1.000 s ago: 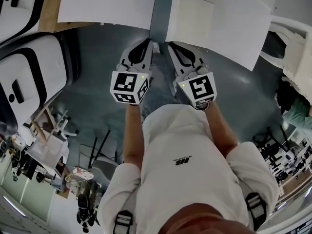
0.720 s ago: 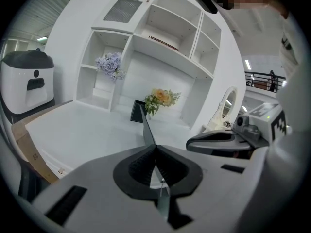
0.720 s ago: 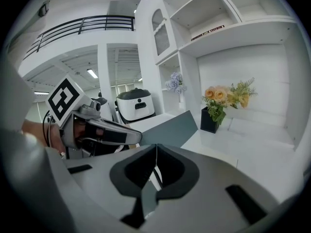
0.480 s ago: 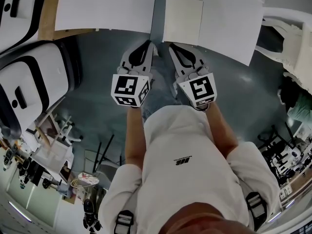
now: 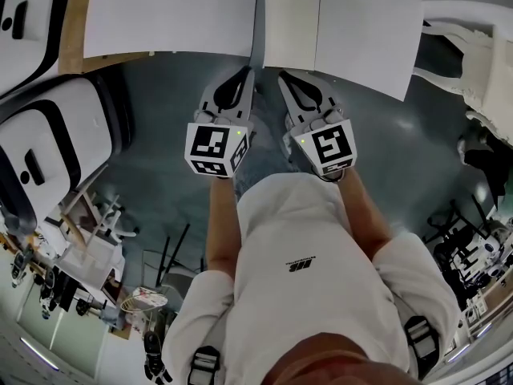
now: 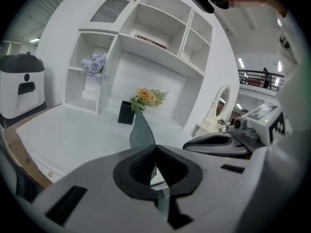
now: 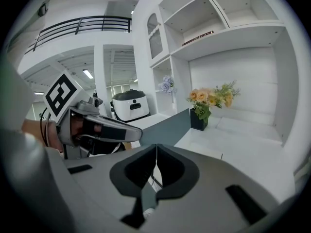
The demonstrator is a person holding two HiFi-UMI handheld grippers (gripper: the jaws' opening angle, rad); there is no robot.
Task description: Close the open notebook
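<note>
A pale rectangular notebook (image 5: 291, 29) lies flat on the right-hand white table (image 5: 369, 30), at that table's near left corner; whether it is open I cannot tell from here. My left gripper (image 5: 246, 75) and right gripper (image 5: 282, 77) hang side by side over the grey floor, short of the tables' near edge. Both are shut with nothing between the jaws. The left gripper view shows its jaws (image 6: 155, 148) closed and the right gripper's body (image 6: 218, 142) beside them. The right gripper view shows shut jaws (image 7: 156, 148) too.
A second white table (image 5: 168, 14) stands left of a narrow gap (image 5: 258, 14). White appliances (image 5: 48, 135) stand at the left and a white ornate chair (image 5: 481, 46) at the right. A dark vase of flowers (image 6: 127, 111) stands below white shelves (image 6: 160, 28).
The tables and the notebook have slid up and a little left in the head view. Both grippers stay shut and in the same place before the body.
</note>
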